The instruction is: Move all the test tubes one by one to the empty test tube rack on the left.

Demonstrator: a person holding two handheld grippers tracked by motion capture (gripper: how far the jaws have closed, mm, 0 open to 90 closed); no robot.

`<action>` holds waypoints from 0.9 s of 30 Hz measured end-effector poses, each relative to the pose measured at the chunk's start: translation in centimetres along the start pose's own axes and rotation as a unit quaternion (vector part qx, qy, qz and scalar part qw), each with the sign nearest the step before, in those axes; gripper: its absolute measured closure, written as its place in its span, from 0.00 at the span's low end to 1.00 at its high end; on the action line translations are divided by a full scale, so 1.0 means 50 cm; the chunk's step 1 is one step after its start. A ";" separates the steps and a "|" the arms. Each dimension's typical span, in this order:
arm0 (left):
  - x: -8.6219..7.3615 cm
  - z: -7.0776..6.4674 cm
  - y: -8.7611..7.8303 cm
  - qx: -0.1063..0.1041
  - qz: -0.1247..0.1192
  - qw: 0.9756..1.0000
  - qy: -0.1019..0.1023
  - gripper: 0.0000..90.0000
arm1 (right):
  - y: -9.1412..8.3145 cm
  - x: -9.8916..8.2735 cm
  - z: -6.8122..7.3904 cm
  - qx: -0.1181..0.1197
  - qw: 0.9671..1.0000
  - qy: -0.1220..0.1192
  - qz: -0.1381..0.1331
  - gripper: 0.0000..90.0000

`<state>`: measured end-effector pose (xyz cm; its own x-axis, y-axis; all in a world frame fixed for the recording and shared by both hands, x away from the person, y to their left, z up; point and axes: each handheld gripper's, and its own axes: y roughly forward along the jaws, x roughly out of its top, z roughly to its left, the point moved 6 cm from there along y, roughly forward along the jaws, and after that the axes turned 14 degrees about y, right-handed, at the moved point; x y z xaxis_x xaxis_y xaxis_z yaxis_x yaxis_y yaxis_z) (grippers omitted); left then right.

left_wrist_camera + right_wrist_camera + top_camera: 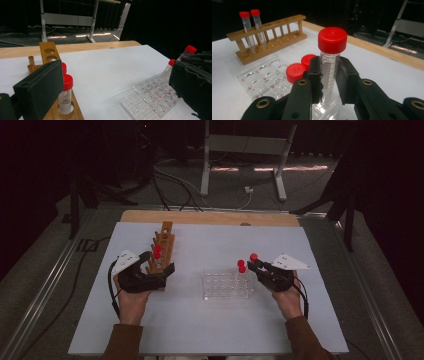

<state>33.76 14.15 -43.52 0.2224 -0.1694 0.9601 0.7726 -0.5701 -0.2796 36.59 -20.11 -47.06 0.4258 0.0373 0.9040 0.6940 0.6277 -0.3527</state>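
Right gripper (329,82) clamped on an upright, red-capped tube (330,72), the jaws pressing the clear graduated barrel just below the cap. The tube stands at the near corner of the clear rack (262,77), its foot apparently in or just above a well; the seating cannot be told for certain. Two more capped tubes (299,68) stand in that rack just beside it. In the high view the right gripper (256,265) sits at the right end of the clear rack (225,284), which lies mid-table on the white table (210,330).

Left gripper (112,85) with jaws wide apart and nothing between the pads. It rests at the near end of the wooden rack (50,53), which holds two further capped tubes (65,96). In the high view the left gripper (159,270) lies against the wooden rack (162,245).

Handling, as judged: the tube looks light, stiff and thin-walled, with a smooth plastic barrel that could slip or swivel under a weak grip. It appears empty, so weight matters little. The best hold is on the upper barrel just under the cap, as here, where the cap's rim acts as a stop against sliding. Squeezing lower would give poorer control of tilt when seating it in a well.
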 end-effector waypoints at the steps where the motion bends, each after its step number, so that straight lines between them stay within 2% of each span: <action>1: 0.000 0.000 0.000 0.000 0.000 1.000 0.000 0.01 | -0.004 0.004 0.000 0.000 1.000 -0.001 -0.001 0.83; 11: 0.001 0.002 -0.002 0.001 -0.002 1.000 -0.003 0.01 | -0.031 0.026 0.014 0.007 1.000 -0.004 -0.013 0.83; 27: 0.004 -0.004 -0.001 -0.004 -0.001 1.000 -0.001 0.01 | -0.057 0.024 0.034 0.024 1.000 -0.001 0.004 0.83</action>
<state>33.64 13.97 -43.29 0.2226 -0.1668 0.9605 0.7685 -0.5762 -0.2782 34.14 -20.52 -44.55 0.4292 0.0443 0.9021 0.6626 0.6632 -0.3479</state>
